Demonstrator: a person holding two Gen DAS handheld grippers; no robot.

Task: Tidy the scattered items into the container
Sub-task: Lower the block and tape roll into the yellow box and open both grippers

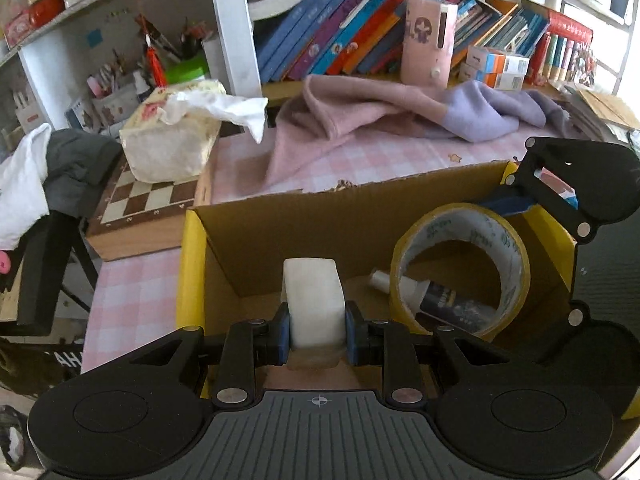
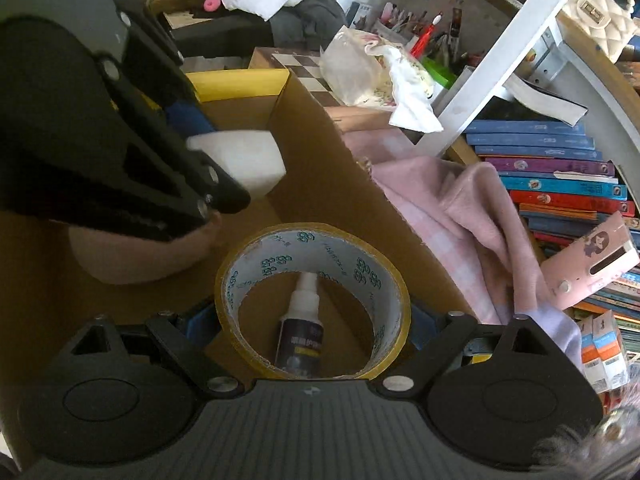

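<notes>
My left gripper [image 1: 316, 332] is shut on a white block [image 1: 314, 304] and holds it over the near edge of the open cardboard box [image 1: 280, 236]. My right gripper [image 2: 312, 328] is shut on a yellow roll of tape [image 2: 312, 300], held upright inside the box. A small spray bottle [image 2: 298, 332] lies on the box floor, seen through the roll. The tape [image 1: 460, 268] and bottle [image 1: 436, 300] also show in the left wrist view, with the right gripper [image 1: 560, 200] at the box's right side. The left gripper with the block [image 2: 240, 164] shows in the right wrist view.
A tissue box [image 1: 172, 136] sits on a chessboard [image 1: 148, 196] left of the box. A pink and purple cloth [image 1: 400, 112] lies behind it on the checked tabletop [image 1: 132, 300]. Books [image 1: 352, 28] and a pink case [image 1: 428, 40] fill the shelf beyond.
</notes>
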